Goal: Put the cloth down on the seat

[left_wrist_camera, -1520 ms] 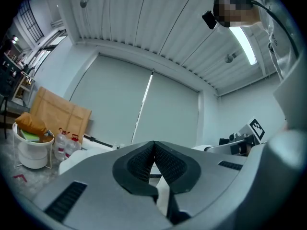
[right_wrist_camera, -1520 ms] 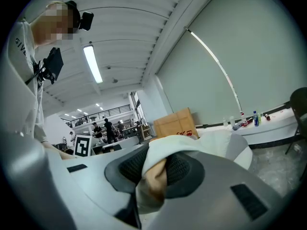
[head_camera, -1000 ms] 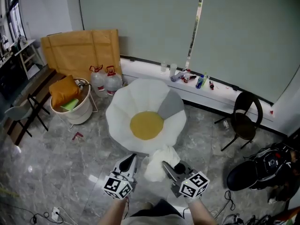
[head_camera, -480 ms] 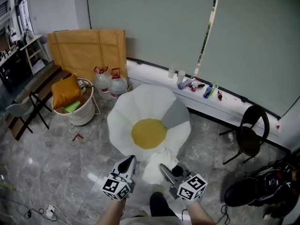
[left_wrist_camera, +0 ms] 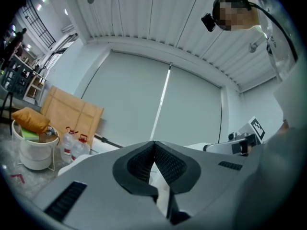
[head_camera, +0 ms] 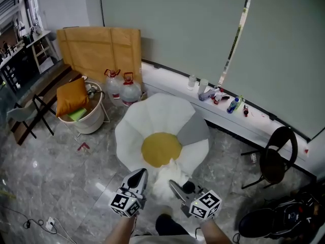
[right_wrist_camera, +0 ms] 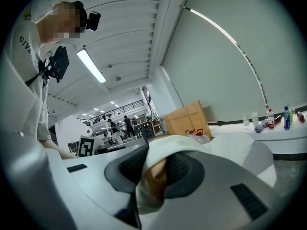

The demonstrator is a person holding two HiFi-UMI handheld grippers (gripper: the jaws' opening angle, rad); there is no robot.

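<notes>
The seat is a round white floor cushion shaped like a fried egg, with a yellow centre. It lies on the floor just beyond both grippers. A crumpled white cloth hangs at the seat's near edge, bunched between the pads of my right gripper, which is shut on it. In the right gripper view the cloth fills the space between the jaws, with the seat behind. My left gripper is left of the cloth, apart from it. Its tips meet and hold nothing.
A white bucket with an orange cushion and two water jugs stand left of the seat, in front of flat cardboard. Bottles line the sill behind it. A black chair and a black bag are at the right.
Both grippers have moved forward toward the seat, carrying the cloth with them. The cloth now overlaps the seat's near edge.
</notes>
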